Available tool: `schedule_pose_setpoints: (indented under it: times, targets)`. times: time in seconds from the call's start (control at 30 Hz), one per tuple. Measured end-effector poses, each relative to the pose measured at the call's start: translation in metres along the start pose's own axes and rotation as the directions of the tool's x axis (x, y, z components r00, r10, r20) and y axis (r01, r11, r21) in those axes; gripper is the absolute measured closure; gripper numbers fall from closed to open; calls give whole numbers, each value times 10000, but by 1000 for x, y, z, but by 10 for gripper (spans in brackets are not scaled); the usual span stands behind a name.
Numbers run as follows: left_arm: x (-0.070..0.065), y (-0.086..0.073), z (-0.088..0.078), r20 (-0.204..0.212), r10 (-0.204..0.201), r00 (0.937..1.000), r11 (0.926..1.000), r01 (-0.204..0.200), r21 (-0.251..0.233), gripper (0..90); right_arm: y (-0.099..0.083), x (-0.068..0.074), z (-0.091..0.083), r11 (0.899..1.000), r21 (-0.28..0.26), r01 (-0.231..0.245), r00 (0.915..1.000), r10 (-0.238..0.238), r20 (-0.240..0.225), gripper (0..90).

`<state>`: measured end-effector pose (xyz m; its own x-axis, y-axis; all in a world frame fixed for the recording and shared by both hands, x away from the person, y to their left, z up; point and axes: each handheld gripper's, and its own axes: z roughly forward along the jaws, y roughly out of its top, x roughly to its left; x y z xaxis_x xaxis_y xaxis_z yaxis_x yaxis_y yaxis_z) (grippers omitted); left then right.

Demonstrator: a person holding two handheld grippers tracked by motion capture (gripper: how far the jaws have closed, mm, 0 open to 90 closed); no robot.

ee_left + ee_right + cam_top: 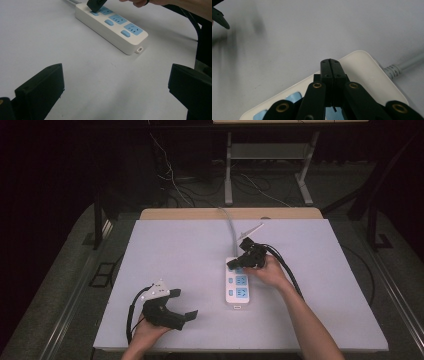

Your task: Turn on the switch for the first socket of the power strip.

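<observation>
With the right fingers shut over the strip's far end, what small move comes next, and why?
Probably press straight down: the right gripper is shut with nothing between its fingers, its tip over the far blue switch of the power strip. The left gripper rests open, apart.

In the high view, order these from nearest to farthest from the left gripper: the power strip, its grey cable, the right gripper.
1. Power strip, to the right of the left gripper.
2. Right gripper, shut, at the strip's far end.
3. Grey cable, running on toward the table's far edge.
</observation>
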<state>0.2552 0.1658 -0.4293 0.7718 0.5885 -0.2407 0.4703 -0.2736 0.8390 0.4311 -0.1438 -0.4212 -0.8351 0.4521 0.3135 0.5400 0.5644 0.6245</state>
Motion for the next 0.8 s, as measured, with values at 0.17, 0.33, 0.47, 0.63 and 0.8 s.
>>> schedule_pose_setpoints:
  times: [0.17,0.33,0.47,0.63,0.8]
  targets:
    - [0,0,0,-6,35,10000,10000,-35,51,0,-1,2,0,9998,-12,210,9997,-210,140,900]
    - [1,-1,1,-22,4,10000,10000,-3,68,0,-1,1,0,9998,-35,179,9998,-179,87,900]
    - [1,-1,0,-42,10,10000,10000,-10,81,0,-1,1,1,9996,-25,277,9995,-276,122,900]
    - [0,-1,1,-25,10,10000,9999,-9,123,0,-1,5,1,9986,38,531,9976,-532,433,900]
    - [1,-1,1,-36,30,10000,9999,-29,114,0,0,7,2,9974,135,703,9962,-709,509,900]
